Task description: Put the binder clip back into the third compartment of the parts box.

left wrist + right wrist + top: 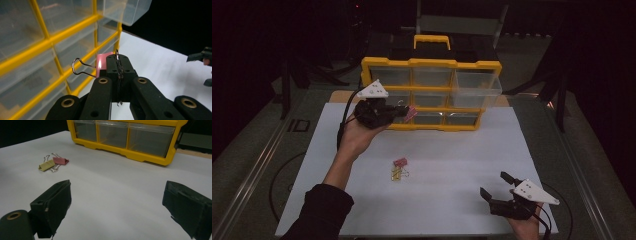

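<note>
My left gripper (404, 113) is raised in front of the yellow drawer cabinet (430, 64), shut on a pink binder clip (411, 113). In the left gripper view the pink binder clip (101, 65) sticks out left of the closed jaws with its wire handle (79, 67) free. One clear drawer (476, 86) at the cabinet's upper right is pulled out; the same drawer (125, 10) shows at the top of the left gripper view. A pink clip (400, 162) and a yellow clip (397, 173) lie on the white sheet. My right gripper (498, 184) rests open near the front right.
The white sheet (452, 165) covers the table under everything. The cabinet has a yellow carry handle (431, 41) on top. In the right gripper view the two loose clips (53, 163) lie far left and the cabinet's bottom row (125, 137) stands ahead.
</note>
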The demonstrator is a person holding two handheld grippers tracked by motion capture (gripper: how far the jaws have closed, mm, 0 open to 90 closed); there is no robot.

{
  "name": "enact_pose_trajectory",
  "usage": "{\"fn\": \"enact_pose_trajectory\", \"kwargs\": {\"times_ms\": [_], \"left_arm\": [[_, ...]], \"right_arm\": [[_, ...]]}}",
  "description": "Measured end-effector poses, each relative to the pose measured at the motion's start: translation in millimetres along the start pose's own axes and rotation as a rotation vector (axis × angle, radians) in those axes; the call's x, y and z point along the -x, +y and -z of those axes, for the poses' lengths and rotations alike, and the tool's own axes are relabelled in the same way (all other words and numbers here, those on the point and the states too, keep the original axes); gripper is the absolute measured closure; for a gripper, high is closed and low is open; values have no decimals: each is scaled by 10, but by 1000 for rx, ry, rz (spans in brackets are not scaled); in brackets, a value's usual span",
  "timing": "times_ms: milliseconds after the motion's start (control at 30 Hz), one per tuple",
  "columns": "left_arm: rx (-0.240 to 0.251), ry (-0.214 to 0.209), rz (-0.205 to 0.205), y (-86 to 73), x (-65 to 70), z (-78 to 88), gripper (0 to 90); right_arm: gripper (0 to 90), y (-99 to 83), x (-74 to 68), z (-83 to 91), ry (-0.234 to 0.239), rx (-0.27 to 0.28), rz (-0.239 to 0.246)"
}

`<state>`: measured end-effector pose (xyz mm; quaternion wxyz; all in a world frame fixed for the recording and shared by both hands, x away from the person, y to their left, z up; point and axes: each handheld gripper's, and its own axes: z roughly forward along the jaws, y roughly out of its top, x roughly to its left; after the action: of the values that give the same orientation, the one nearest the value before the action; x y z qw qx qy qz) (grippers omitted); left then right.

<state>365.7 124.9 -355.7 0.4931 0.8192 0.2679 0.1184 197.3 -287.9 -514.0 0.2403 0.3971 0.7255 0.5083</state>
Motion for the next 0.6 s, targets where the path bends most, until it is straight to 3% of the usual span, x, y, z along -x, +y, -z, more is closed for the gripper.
{"fn": "enact_pose_trajectory", "kwargs": {"times_ms": [333,600], "left_arm": [[34,-32,-49,445,18,-21,894],[43,-45,-66,773,50,-104,895]], "right_arm": [[83,-1,17,-3,2,3,0],[83,-1,18,-5,6,7,-3]]}}
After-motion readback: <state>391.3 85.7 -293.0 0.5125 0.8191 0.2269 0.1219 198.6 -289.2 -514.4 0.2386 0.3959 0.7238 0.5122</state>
